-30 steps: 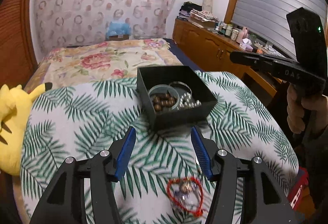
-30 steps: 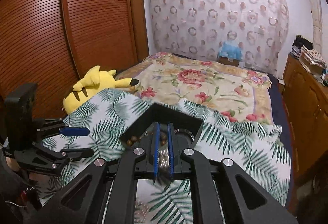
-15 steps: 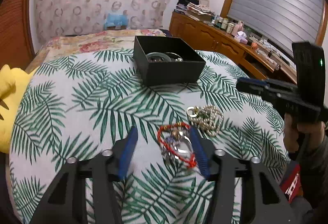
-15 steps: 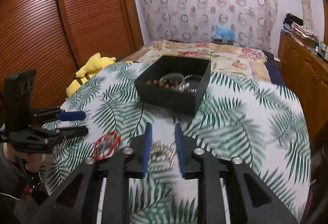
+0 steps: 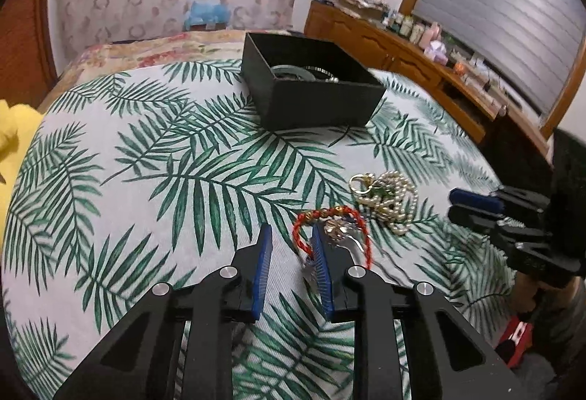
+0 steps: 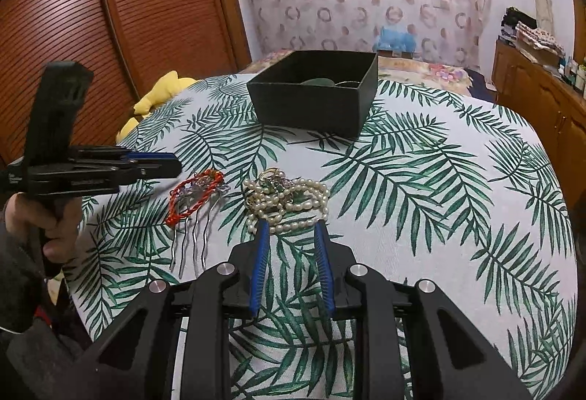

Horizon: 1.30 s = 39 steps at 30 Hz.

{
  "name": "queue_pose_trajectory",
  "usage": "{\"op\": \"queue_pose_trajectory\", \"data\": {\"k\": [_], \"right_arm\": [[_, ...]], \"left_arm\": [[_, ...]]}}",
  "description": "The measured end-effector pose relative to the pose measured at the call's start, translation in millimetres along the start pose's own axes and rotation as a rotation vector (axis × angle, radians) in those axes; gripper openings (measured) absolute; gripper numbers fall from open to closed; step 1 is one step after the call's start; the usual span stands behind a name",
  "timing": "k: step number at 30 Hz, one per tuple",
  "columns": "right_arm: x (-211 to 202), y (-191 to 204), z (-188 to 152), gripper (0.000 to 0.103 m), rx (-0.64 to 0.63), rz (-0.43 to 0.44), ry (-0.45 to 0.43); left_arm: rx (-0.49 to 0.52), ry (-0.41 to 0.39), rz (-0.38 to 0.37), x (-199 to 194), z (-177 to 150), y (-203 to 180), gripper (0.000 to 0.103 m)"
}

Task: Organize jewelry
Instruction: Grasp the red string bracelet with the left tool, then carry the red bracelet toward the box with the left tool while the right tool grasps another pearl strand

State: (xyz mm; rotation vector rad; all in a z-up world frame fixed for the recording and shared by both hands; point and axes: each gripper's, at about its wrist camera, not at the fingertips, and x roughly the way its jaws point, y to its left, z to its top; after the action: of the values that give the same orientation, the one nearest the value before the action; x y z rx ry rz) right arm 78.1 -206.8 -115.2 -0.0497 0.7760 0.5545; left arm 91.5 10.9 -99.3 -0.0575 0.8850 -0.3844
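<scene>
A red cord bracelet (image 5: 331, 230) (image 6: 194, 195) lies on the palm-leaf cloth over a silver hair comb (image 6: 190, 239). A pile of pearl necklaces (image 5: 388, 198) (image 6: 285, 200) lies just right of it. A black open box (image 5: 311, 85) (image 6: 315, 96) farther back holds a green bangle and other pieces. My left gripper (image 5: 291, 235) is open, low at the bracelet's left end. My right gripper (image 6: 289, 230) is open, its tips at the near edge of the pearls. It also shows in the left wrist view (image 5: 472, 204).
A yellow plush toy (image 6: 154, 103) lies at the table's left edge. A wooden sideboard (image 5: 421, 59) with small bottles runs along the right wall. A bed with a floral cover stands behind the table.
Both grippers have dropped from the box back to the loose jewelry. The left jaws have narrowed beside the red bracelet. The right jaws have opened wider at the pearls.
</scene>
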Motion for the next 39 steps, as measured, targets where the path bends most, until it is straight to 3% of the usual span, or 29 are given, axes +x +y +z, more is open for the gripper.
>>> {"op": "queue_pose_trajectory", "data": {"k": [6,15,17,19,33,39], "right_arm": [[-1.5,-3.1,2.4,0.027,-0.002,0.000,-0.004],[-4.7,-6.2,4.0,0.027,-0.007,-0.013,-0.005],[-4.7,-7.0,3.3,0.027,-0.008,-0.016,-0.002],[-4.3,-7.8,2.3,0.027,-0.009,-0.018,0.000],[3.1,-16.7,4.0,0.027,-0.007,-0.036,0.019],[13.5,-19.0,7.2,0.027,-0.028,-0.045,0.048]], "left_arm": [[0.040,0.051,0.028,16.4,5.2,-1.9,0.014],[0.100,0.064,0.050,24.7,10.6,-9.3,0.013],[0.118,0.062,0.053,25.9,10.6,-12.0,0.001],[0.127,0.056,0.059,25.9,9.8,-13.5,0.001],[0.070,-0.178,0.039,-45.0,20.6,-23.8,0.001],[0.079,-0.221,0.011,-61.2,17.3,-37.7,0.001]]}}
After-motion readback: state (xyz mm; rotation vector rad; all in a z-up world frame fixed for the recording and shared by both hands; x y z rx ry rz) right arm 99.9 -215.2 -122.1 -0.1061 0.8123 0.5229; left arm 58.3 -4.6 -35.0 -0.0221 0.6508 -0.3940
